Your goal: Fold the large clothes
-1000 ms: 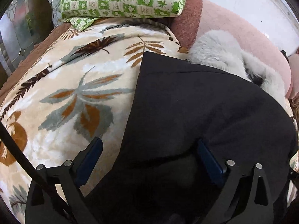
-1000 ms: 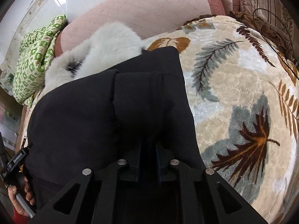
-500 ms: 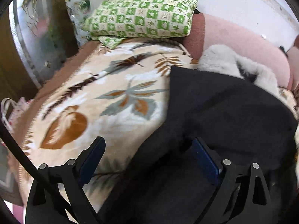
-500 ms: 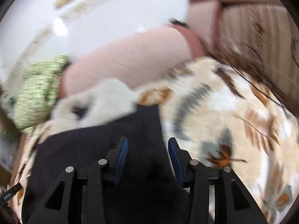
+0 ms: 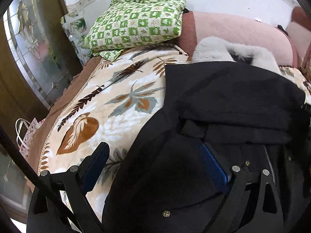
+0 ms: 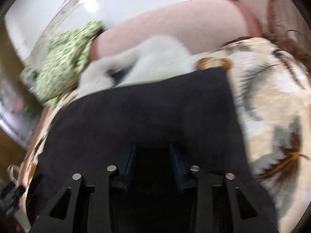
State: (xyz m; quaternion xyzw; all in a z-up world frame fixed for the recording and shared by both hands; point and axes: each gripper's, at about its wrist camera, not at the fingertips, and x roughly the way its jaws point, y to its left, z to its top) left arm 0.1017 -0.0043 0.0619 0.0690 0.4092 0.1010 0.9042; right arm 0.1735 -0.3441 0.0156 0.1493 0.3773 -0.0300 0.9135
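A large black coat (image 5: 223, 97) lies partly folded on a leaf-patterned blanket (image 5: 108, 104), its white fur collar (image 5: 213, 48) toward the back. In the right wrist view the coat (image 6: 145, 116) fills the middle, blurred. My left gripper (image 5: 155, 161) is open, its fingers wide apart over the coat's near left edge, with cloth between them but not pinched. My right gripper (image 6: 152, 155) is open with a moderate gap, low over the coat's near edge, holding nothing.
A green checked pillow (image 5: 136, 25) and a pink bolster (image 5: 239, 35) lie at the head of the bed against the white wall. A wooden glass-panelled door (image 5: 25, 62) stands left. A white bag (image 5: 27, 134) sits by the bed's left edge.
My right gripper opened and let go of the coat, then drew back and dropped low over its near edge. My left gripper stayed open and pulled back, showing more of the bed.
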